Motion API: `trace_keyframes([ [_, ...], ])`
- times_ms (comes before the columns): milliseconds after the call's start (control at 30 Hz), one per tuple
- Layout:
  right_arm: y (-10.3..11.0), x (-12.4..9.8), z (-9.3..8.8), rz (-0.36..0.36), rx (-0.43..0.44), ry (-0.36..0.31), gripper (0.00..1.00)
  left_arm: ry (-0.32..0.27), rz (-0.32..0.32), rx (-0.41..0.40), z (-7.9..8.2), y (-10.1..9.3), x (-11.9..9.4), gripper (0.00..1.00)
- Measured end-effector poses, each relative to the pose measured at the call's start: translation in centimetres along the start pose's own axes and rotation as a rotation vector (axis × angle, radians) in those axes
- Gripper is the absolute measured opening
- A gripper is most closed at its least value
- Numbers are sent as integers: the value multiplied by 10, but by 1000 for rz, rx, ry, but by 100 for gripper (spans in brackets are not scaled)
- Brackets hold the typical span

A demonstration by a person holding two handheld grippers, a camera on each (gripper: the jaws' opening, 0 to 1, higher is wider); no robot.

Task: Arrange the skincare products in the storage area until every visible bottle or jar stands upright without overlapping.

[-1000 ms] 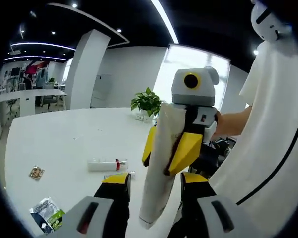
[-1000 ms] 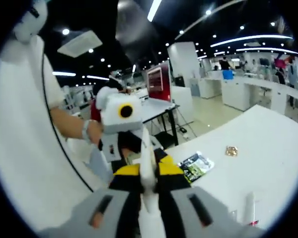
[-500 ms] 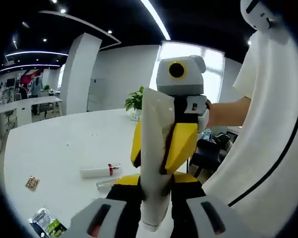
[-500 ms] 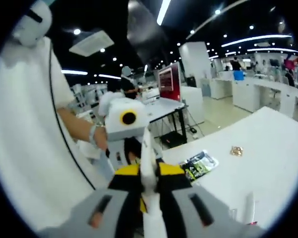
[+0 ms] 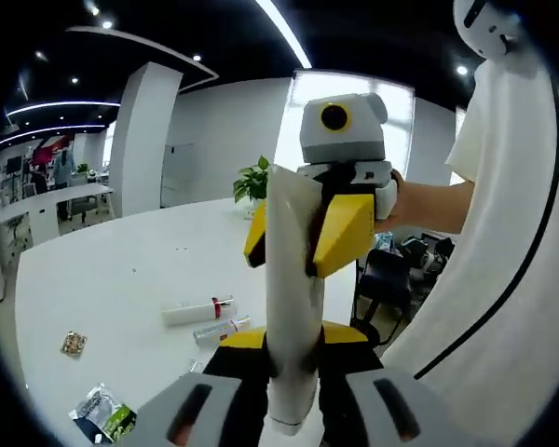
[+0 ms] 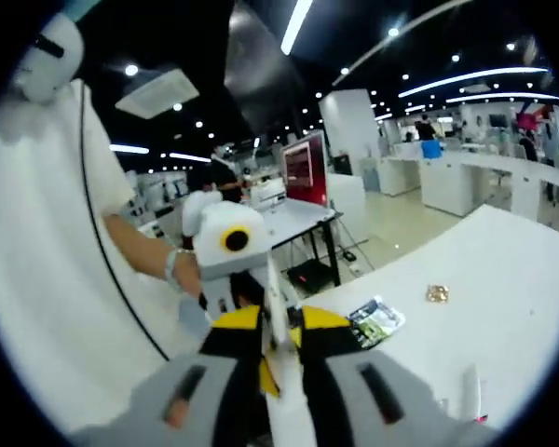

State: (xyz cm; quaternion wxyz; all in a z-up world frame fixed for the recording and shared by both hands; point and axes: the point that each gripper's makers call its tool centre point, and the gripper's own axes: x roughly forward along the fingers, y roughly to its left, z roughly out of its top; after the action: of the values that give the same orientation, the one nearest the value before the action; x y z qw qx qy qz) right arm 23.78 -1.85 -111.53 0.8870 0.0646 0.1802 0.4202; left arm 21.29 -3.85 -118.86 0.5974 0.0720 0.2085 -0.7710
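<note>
The white squeeze tube [image 5: 291, 307] is lifted in the air above the table, and both grippers hold it at the same time: the left gripper [image 5: 292, 358] has its jaws closed on the lower part of the tube, near the cap end, and the right gripper [image 5: 309, 233] has its yellow jaws closed on the upper part, near the flat crimped end. In the right gripper view the same tube [image 6: 281, 372] appears edge-on between the jaws of the right gripper [image 6: 280, 349], with the left gripper [image 6: 233, 279] just behind it. I judge that the task is at an early stage, because nothing stands upright yet. On the white table [image 5: 121, 270] a white bottle with a red band [image 5: 198, 310] lies on its side, and just beside it lies a clear small bottle [image 5: 222, 330]; both must be put upright after the tube. Further out there are a green and white sachet [image 5: 101, 412] and a small brown packet [image 5: 73, 343], well apart from the bottles. A potted plant [image 5: 252, 189] stands at the far edge. The person's sleeve [image 5: 503, 233] is close on the right side, but nothing seems to block the table surface below.
</note>
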Motion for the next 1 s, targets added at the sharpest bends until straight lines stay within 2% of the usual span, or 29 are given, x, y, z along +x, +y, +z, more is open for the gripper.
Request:
trace_keyframes([
  [267, -1, -20, -7, -31, -26, 42, 13, 5, 22, -12, -8, 1, 9, 16],
  [400, 0, -23, -18, -24, -75, 148, 13, 28, 31, -14, -17, -4, 14, 15],
  [467, 2, -21, -19, -12, -93, 171, 13, 48, 36, 2, -22, -5, 13, 15],
  [533, 9, -14, -28, 40, -118, 264, 13, 73, 46, 15, -28, -6, 13, 15],
  [567, 9, -12, -31, 45, -127, 285, 13, 79, 48, 20, -31, -7, 13, 15],
  [633, 10, -4, -47, 79, -194, 404, 13, 97, 53, 29, -35, -8, 14, 14],
  [667, 8, -2, -52, 73, -210, 441, 12, 121, 66, 45, -40, -6, 13, 14],
  [733, 6, 3, -56, 82, -259, 478, 9, 132, 72, 51, -43, -6, 14, 14],
  [767, 10, 4, -62, 104, -211, 527, 8, 146, 76, 52, -46, -5, 12, 14],
  [800, 8, 4, -65, 100, -198, 550, 8, 155, 89, 70, -49, -3, 10, 14],
  [1000, 8, 16, -71, 139, -277, 616, 3, 155, 89, 46, -58, 1, 10, 17],
])
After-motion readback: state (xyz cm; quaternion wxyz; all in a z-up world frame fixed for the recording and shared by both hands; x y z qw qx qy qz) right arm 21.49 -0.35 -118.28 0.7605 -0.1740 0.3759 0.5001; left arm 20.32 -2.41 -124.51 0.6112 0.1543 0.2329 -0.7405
